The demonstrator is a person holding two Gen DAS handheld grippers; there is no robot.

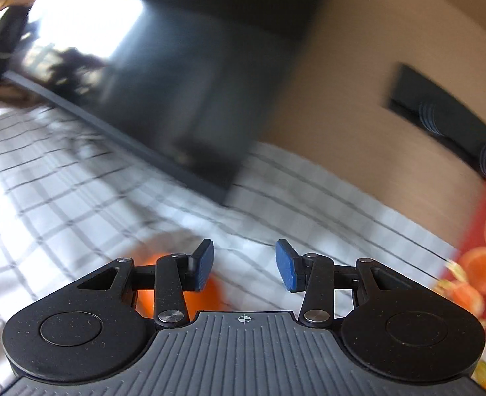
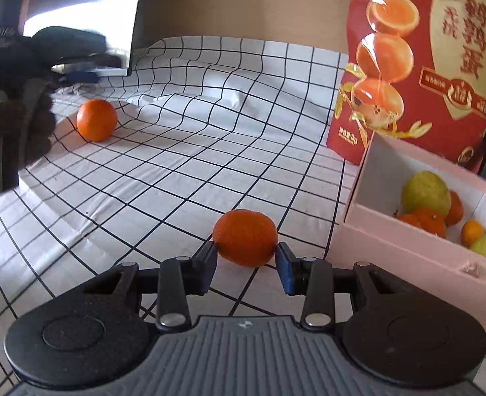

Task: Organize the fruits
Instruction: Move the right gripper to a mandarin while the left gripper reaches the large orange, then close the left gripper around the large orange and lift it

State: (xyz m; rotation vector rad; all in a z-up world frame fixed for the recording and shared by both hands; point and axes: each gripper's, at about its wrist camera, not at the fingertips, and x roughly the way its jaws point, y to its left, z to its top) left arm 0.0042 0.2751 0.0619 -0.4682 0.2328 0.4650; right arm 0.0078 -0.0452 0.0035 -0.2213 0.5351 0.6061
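Orange peel looks firm yet yielding, the fruit light and prone to roll, so squeeze across its widest middle. Low centre in the right wrist view, the mandarin [image 2: 245, 237] sits clenched between the right gripper [image 2: 245, 269] pads on the checked cloth [image 2: 183, 165], the pink box [image 2: 407, 247] to its right

Both tongs, left [image 1: 244, 265] and right [image 2: 245, 269], look alike: matte black linkage arms with silver pivot screws, blue ribbed pads [image 1: 205, 265], round black hubs. Grey ribbed base plate [image 1: 243, 353] carries a small crosshair mark. Dark glove [image 2: 28, 125], blurred.
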